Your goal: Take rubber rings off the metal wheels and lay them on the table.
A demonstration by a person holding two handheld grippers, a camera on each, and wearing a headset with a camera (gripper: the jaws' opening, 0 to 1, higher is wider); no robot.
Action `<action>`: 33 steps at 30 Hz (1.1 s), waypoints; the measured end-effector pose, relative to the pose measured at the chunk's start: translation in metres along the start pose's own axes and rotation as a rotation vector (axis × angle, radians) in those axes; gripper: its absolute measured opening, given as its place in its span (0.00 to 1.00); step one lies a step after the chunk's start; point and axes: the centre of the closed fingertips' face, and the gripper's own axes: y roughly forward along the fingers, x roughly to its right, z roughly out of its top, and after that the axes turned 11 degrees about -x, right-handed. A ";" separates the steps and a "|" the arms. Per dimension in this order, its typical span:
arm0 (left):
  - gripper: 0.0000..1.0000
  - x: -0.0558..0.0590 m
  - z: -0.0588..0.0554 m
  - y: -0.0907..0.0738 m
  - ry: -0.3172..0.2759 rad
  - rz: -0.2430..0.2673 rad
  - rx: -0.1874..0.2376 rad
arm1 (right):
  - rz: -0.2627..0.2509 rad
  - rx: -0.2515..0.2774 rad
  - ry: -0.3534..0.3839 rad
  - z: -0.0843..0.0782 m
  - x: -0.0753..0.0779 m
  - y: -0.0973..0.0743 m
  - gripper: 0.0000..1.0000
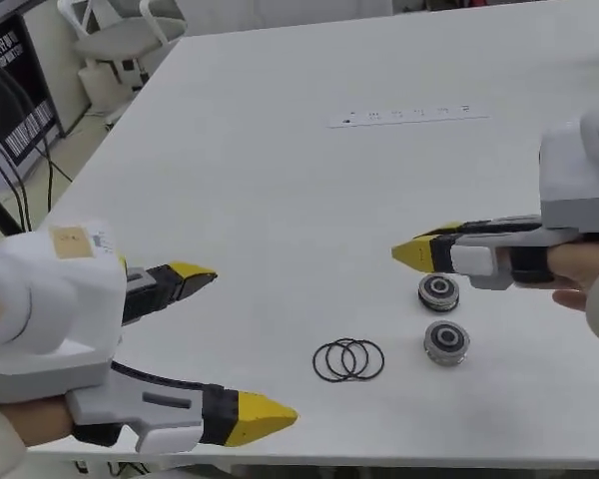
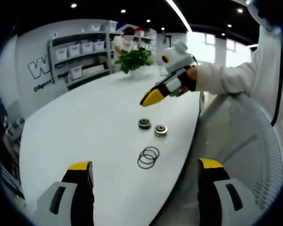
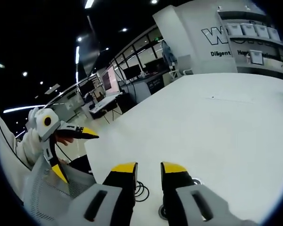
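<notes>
A: Checked the left gripper [image 1: 252, 344] from the head view?

B: Did. Hung at the lower left by the front edge of the counter [image 1: 280, 180], jaws spread wide, nothing between them.

A: And the right gripper [image 1: 419, 251]?

B: Pointed leftward from the right side, held in a hand [image 1: 579, 269], just above and behind the two metal wheels. Looked like a single yellow tip from the head. From its own view, showed a slim gap between the jaws, gripping nothing.

A: Found the rubber rings [image 1: 348, 359]?

B: Counted three, thin and black, overlapped in a short row flat on the counter, just left of the nearer metal wheel [image 1: 446, 341]. Spotted the farther metal wheel [image 1: 438, 291] close behind that one, under the right gripper's tip and apart from it.

A: Got anything from the gripper views that the head view lacked?

B: From the left gripper view, caught a potted plant [image 2: 134, 59] at the counter's far end, shelves of bins [image 2: 80, 47] beyond, and a mesh chair back [image 2: 245, 150] beside the counter. From the right gripper view, made out the rings peeking beside one jaw, with one wheel low in the gap and the other largely hidden behind the second jaw.

A: And from the head alone?

B: Picked up a white label strip [image 1: 409, 117] farther up the counter and a white chair [image 1: 120, 40] past the far-left corner.
</notes>
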 end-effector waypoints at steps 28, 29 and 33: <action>0.88 0.026 0.070 0.014 0.036 -0.001 0.095 | 0.002 0.003 -0.106 -0.019 0.020 -0.050 0.18; 0.88 0.026 0.072 0.016 0.039 -0.002 0.097 | -0.001 0.005 -0.108 -0.021 0.023 -0.054 0.18; 0.87 0.033 0.082 0.022 0.048 -0.019 0.111 | -0.008 -0.004 -0.107 -0.034 0.034 -0.067 0.19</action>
